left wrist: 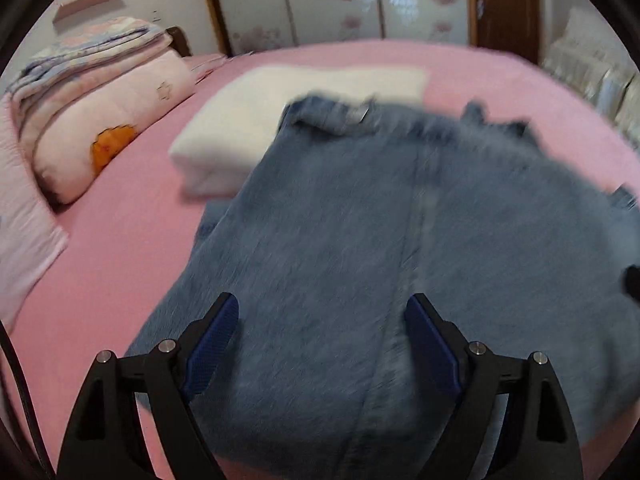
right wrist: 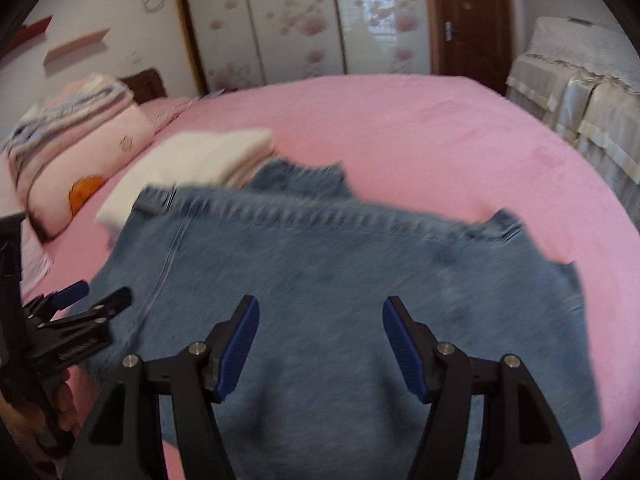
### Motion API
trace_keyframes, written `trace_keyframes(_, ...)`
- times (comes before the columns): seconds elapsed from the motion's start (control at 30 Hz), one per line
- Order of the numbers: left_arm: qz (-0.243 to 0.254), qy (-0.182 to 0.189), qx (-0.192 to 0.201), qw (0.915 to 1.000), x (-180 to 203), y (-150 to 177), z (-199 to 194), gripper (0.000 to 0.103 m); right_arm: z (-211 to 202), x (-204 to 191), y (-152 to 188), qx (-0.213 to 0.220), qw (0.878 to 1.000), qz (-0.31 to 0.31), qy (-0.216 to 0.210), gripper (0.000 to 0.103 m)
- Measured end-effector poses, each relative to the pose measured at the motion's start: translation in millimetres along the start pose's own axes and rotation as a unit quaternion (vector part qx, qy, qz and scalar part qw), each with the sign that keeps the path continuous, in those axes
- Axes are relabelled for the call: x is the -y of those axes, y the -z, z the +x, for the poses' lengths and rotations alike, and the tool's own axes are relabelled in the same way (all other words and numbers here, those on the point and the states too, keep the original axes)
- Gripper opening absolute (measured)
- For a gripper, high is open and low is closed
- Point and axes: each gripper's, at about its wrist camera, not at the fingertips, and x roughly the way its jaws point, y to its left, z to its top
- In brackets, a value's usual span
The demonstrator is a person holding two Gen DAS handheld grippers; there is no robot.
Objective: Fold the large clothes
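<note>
A pair of blue jeans (left wrist: 400, 240) lies folded over on the pink bed (left wrist: 120, 248), waistband at the far edge. My left gripper (left wrist: 322, 312) is open and empty, hovering over the near part of the denim. The jeans also show in the right wrist view (right wrist: 320, 272), with the waistband seam running across the far side. My right gripper (right wrist: 320, 316) is open and empty above the denim. The left gripper (right wrist: 92, 300) shows at the left edge of the right wrist view, beside the jeans. Both views are motion-blurred.
A folded white garment (left wrist: 280, 120) lies just beyond the jeans, also in the right wrist view (right wrist: 192, 160). Pink pillows and stacked quilts (left wrist: 100, 92) sit at the left. A wardrobe (right wrist: 280, 20), a door (right wrist: 468, 16) and a cloth-covered cabinet (right wrist: 580, 92) stand behind the bed.
</note>
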Motion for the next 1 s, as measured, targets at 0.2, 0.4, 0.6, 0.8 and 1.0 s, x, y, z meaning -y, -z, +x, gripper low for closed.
trace_keyframes(0.2,-0.017,-0.004,0.000,0.9998,-36,23,11,0.087,2,71,39,-0.016,0.994,0.013,0.110,0.053)
trace_keyframes(0.4,-0.022,-0.029,0.003,0.9993,-41,30,4,0.087,-36,202,81,-0.031,0.968,0.136,0.207,0.039)
trace_keyframes(0.6,-0.030,-0.033,-0.010,0.9990,-39,33,-6,0.087,-58,215,87,-0.021,0.965,0.194,0.175,0.047)
trace_keyframes(0.8,-0.026,-0.017,-0.046,0.9985,-48,19,-25,0.087,-77,181,70,-0.004,0.970,0.198,0.140,0.049)
trace_keyframes(1.0,-0.024,0.028,-0.042,0.9985,-51,16,-76,0.087,-111,133,47,0.015,0.978,0.179,0.104,0.049)
